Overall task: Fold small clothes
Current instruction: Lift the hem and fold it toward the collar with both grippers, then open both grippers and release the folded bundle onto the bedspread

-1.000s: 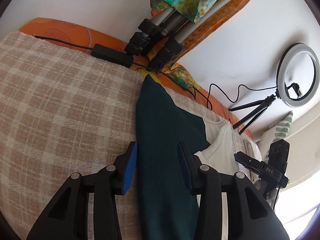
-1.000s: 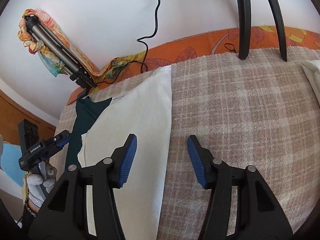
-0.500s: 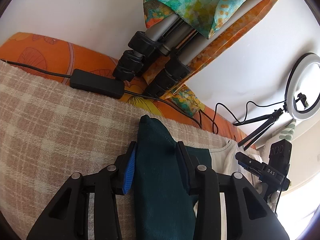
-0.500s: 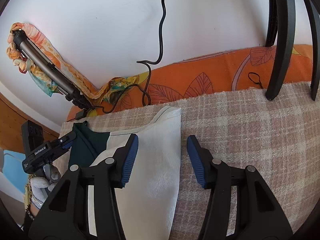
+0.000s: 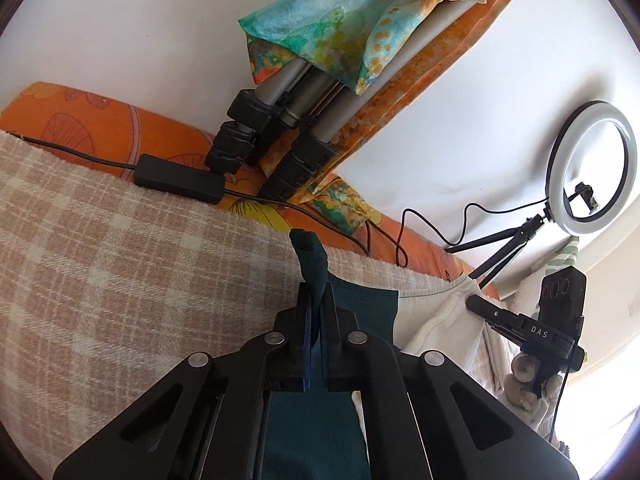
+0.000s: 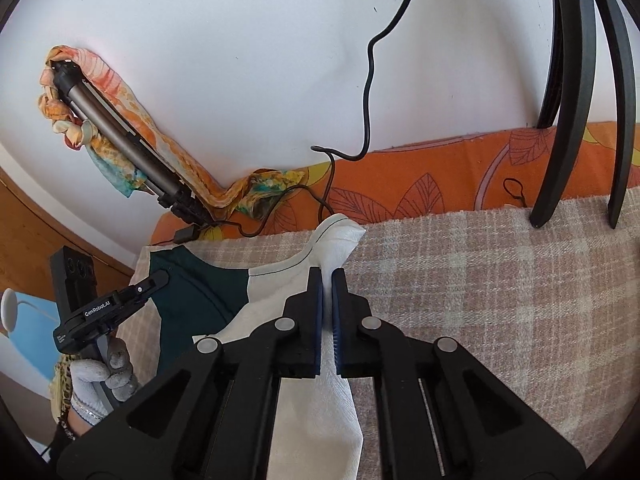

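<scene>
While clamped on the garment (image 5: 362,304): left gripper (image 5: 315,312) teal corner, right gripper (image 6: 327,292) white.

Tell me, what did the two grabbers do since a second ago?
Both slid forward to the far edge and shut. The left gripper pinched the dark green corner; the right gripper pinched the white corner. The checked blanket and tripod stayed put.

Garment (image 5: 316,436): lower part cut off by frame edge, pinched folds hidden between tongs; tripod (image 6: 576,92): top cropped; ring light (image 5: 592,168) clip item: too small to identify
</scene>
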The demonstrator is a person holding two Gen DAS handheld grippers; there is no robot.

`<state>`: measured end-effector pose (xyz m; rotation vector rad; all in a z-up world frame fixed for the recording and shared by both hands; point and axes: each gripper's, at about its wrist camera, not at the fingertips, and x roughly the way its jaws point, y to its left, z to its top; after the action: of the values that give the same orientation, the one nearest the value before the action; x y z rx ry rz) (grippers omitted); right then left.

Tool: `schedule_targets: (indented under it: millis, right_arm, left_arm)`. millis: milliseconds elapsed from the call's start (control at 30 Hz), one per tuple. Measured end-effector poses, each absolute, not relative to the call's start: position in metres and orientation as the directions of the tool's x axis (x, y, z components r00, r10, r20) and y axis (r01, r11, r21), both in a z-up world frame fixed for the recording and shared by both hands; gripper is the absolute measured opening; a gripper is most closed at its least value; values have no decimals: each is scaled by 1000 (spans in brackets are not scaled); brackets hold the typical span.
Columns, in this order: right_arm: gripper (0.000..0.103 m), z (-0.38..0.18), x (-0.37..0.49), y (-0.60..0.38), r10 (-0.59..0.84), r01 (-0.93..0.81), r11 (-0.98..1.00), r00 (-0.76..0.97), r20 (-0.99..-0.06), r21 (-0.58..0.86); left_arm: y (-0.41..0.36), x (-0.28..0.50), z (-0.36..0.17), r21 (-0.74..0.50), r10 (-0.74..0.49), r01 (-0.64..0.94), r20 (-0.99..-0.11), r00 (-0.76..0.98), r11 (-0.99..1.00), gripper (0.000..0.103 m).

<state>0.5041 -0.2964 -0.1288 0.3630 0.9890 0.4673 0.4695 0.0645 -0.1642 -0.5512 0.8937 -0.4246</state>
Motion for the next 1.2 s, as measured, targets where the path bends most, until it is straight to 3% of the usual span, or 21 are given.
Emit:
schedule_targets:
  millis: [367, 700, 867, 1200]
  right_arm:
    - [5, -55, 437, -293, 583, -353, 813, 471, -662, 464]
    - [5, -33, 346, -296, 577, -423, 809, 446, -684, 407]
    - [5, -38, 297, -301, 578, -441, 806, 440, -688, 395]
    - [5, -80, 209, -304, 541, -455, 821, 428, -724, 345]
  left_arm:
    - [44, 412, -103, -557, -570, 229, -575, 586, 798, 1]
    - [45, 326, -70, -476, -552, 301, -578, 600, 826, 1]
    - [52, 277, -74, -464, -555, 320, -566, 610, 826, 1]
    - [50, 181, -126, -373, -520, 363, -646, 559, 854, 1]
